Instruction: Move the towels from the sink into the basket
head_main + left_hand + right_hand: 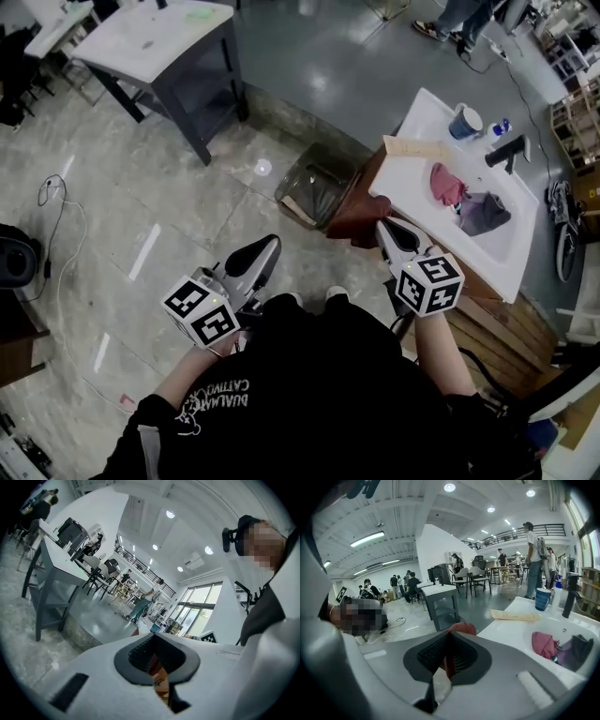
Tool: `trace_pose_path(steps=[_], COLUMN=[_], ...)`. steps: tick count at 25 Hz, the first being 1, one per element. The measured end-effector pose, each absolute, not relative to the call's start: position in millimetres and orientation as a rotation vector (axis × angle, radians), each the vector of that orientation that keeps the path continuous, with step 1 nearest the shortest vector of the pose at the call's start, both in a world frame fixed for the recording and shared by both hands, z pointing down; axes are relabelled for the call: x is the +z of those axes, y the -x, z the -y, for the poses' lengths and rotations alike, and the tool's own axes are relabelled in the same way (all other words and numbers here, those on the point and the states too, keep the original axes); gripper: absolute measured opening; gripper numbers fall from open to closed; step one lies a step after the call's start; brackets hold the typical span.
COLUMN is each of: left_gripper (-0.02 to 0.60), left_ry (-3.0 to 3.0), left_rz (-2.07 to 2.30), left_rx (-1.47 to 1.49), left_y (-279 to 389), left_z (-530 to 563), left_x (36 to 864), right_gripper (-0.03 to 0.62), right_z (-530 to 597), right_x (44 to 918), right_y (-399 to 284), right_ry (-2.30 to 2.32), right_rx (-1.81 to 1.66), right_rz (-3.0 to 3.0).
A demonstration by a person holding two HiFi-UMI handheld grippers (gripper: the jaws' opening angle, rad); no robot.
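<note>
Shiny grey floor is all around me, and a white desk [410, 176] with a sink [514, 246] stands on my right. Two towels lie side by side in the sink: a pink towel [447, 184] and a dark purple towel [484, 214]. My right gripper [387, 229] is pressed together and holds nothing (red shows behind the slit). It is near the desk's edge, and the towels lie ahead, to its right. My left gripper [272, 244] is pressed together too, empty, and farther off. The basket [317, 192] sits on the floor, left of the desk. I think my right gripper should reach first.
</note>
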State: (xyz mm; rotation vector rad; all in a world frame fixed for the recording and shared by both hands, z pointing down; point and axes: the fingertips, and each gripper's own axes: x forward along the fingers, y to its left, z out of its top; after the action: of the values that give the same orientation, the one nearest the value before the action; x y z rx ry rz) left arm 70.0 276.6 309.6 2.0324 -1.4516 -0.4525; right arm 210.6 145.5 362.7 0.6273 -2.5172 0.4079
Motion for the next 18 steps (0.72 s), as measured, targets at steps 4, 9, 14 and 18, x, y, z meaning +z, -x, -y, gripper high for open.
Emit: trace_pose_path(steps=[4, 9, 14, 18], left_gripper=[0.002, 0.002, 0.002, 0.002], left_ry=[-2.003, -1.969, -1.947, -1.948], left_rz=[1.506, 1.566, 1.621, 1.652], left_rx=[-0.479, -0.497, -0.505, -0.518], left_y=[-50.5, -39.6, -19.3, -9.4], left_z=[-279.4, -279.2, -268.3, -248.9], left_x=[306.1, 306.2, 300.5, 293.6], right_gripper=[0.020, 0.020, 0.020, 0.020], right_z=[-146.8, -142.7, -129.7, -109.1], right_x=[359.7, 360.5, 358.6, 353.3], right_y=[-179.4, -154.2, -128.3, -114.2], right_ry=[-0.549, -0.472, -0.417, -0.394], right_rx=[0.387, 0.366, 0.352, 0.343], right_rz=[2.536, 2.557, 2.570, 2.591])
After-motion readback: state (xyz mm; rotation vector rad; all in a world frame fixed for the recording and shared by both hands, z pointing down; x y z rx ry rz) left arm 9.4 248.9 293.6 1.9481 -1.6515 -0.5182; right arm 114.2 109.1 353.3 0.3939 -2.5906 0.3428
